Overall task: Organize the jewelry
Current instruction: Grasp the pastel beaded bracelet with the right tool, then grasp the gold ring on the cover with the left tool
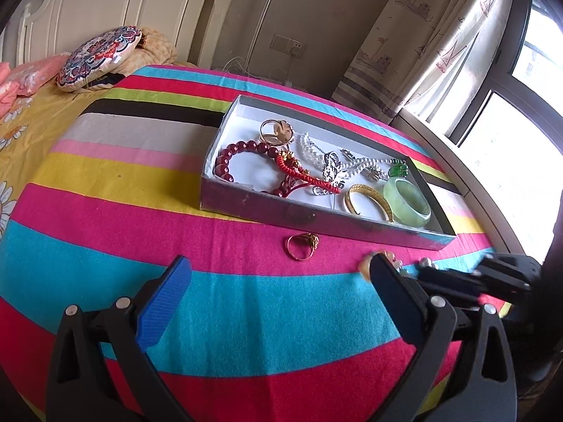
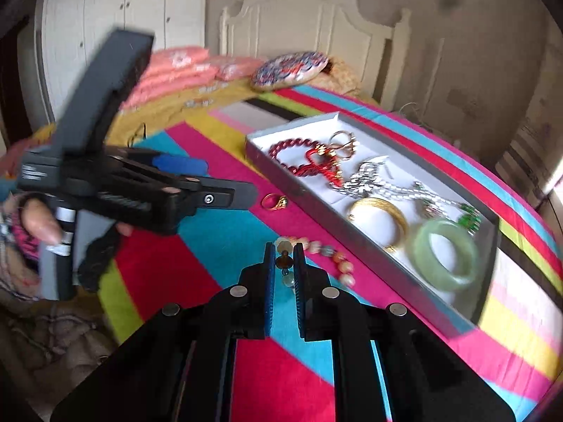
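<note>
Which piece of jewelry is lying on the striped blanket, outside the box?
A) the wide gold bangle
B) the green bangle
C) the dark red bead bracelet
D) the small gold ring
D: the small gold ring lies on the pink stripe in front of the box; the other three are inside it.

L hand-held gripper (image 1: 278,302) jaws wide apart, R hand-held gripper (image 2: 284,263) nearly closed (narrow gap)
</note>
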`<state>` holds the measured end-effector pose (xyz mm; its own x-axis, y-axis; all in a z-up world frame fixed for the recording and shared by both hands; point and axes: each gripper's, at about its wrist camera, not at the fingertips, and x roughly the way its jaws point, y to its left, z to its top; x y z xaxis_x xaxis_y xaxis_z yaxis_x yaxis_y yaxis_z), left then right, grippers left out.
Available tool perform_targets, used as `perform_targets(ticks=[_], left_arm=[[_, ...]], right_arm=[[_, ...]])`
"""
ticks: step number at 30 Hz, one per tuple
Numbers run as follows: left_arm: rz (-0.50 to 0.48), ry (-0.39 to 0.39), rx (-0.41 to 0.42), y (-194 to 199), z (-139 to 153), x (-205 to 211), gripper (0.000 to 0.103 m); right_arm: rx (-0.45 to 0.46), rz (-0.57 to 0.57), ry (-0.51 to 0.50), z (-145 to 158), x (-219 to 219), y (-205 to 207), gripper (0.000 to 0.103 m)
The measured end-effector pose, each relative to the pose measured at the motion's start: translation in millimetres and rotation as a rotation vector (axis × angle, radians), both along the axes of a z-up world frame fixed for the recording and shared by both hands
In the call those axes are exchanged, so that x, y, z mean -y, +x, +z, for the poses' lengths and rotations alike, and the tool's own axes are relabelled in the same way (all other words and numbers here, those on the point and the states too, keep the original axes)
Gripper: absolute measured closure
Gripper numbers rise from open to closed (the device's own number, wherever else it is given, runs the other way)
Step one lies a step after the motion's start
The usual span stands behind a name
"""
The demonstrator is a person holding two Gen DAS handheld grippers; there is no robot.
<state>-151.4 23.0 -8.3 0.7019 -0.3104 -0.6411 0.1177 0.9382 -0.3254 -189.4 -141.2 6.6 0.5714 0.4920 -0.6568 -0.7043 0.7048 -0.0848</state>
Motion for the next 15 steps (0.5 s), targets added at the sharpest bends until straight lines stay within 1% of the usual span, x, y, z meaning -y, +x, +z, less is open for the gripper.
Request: perform_targets(ticks=[2,4,8,10,12,14,15], left_arm=[[0.001,0.003,-0.007,0.9,-0.6,0.6,0.003],[0.001,0.014,-0.031,3.8,-2.4,1.9,0.003],[0.005,0.037,-0.058,8.1,-4.9,5.3,0.003],[0.013,0.073,-0.069,9.7,-4.9,10.0,0.003],[0.000,0.129,-0.067,11.3,-4.1,19.8,0.003],[-0.015,0.195,-0.060,12.9,-3.0,31.1,0.004],[-0.026,0.242,-0.056,14.2,-3.2,38.9,0.006]], right_arm=[[0.006,-0.020,0.026,4.0,15.8,-8.1,0.092],[0.004,-0.046,0.044,5.0,28.8,-12.0,0.092],[-0.014,-0.116,0.081,-0.8,60.0,-14.5,0.092],[-0.022,-0.142,0.078,-7.5,71.5,-13.0,0.092],[-0.036,-0.153,0.088,-13.5,77.7,-10.6,0.092],[-0.046,-0.161,0.098,-19.9,81.6,-7.8,0.092],[-0.052,-0.165,0.104,-22.9,82.5,-6.7,0.092]])
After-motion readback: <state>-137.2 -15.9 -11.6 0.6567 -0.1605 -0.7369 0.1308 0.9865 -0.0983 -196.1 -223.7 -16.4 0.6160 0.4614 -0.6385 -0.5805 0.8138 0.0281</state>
